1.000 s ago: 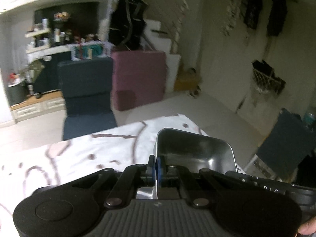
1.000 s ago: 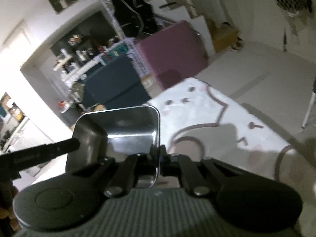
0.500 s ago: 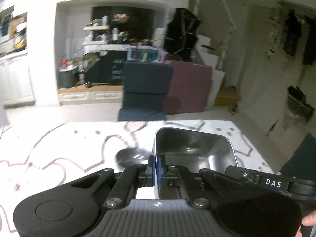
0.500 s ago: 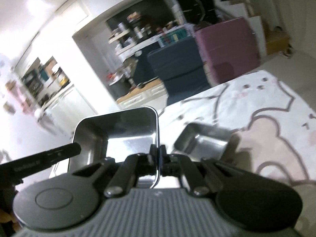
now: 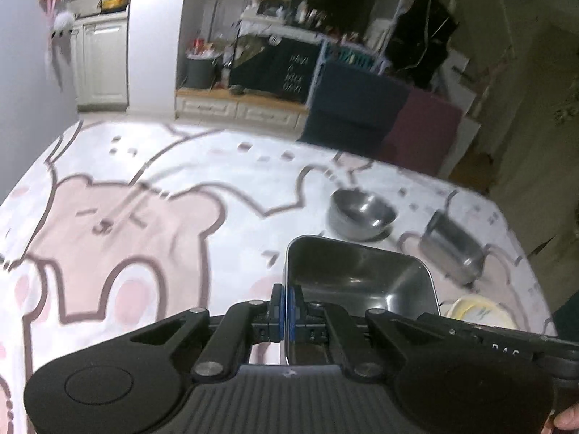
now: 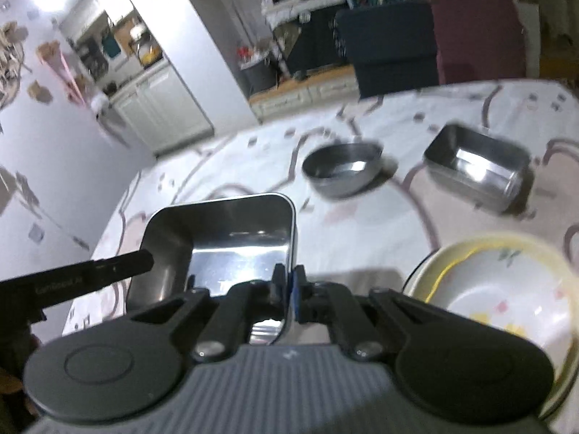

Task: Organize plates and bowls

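I hold one rectangular steel tray (image 5: 358, 282) between both grippers, above the table. My left gripper (image 5: 286, 303) is shut on its left rim. In the right wrist view the same tray (image 6: 224, 238) has my right gripper (image 6: 287, 289) shut on its right rim. A round steel bowl (image 5: 362, 213) (image 6: 342, 168) sits on the cloth just beyond the tray. A second rectangular steel tray (image 5: 452, 246) (image 6: 477, 166) rests to the right of the bowl. A white bowl with a yellow rim (image 6: 506, 289) (image 5: 477, 313) lies close at the near right.
The table carries a white cloth with pink bear outlines (image 5: 126, 217) (image 6: 362, 231); its left half holds no dishes. Beyond the far edge are a dark blue chair (image 5: 354, 108), a maroon cushion (image 5: 423, 133) and kitchen shelves (image 5: 282, 11).
Both grippers carried the tray sideways over the table and rolled. The round bowl, the second tray and the yellow-rimmed bowl have come into view. Both grips stayed shut.
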`<state>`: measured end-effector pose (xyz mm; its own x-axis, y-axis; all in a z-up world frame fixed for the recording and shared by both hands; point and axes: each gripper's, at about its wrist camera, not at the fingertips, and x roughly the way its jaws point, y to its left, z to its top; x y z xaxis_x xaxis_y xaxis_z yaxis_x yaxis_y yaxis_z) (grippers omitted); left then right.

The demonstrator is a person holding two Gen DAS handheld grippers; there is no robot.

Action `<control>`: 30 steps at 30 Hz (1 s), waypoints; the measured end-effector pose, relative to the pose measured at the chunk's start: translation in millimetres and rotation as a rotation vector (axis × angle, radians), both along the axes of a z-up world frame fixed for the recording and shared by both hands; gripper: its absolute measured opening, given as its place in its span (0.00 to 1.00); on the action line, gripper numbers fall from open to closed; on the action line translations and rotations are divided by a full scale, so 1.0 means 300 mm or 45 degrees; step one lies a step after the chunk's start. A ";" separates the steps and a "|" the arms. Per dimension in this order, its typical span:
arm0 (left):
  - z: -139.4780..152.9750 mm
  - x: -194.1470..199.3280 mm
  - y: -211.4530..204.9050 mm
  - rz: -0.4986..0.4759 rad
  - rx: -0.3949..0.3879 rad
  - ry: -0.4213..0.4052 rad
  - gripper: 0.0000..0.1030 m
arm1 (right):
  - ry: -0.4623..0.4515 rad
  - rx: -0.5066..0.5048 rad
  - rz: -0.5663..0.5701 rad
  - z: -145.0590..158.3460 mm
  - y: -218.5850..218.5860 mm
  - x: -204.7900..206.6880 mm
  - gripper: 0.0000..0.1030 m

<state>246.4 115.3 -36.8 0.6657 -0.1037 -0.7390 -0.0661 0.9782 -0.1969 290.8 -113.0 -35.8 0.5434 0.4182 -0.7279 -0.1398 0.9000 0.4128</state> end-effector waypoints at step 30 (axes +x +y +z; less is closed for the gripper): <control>-0.230 0.084 0.091 0.036 0.080 0.302 0.06 | 0.275 -0.160 0.148 -0.229 0.239 0.077 0.05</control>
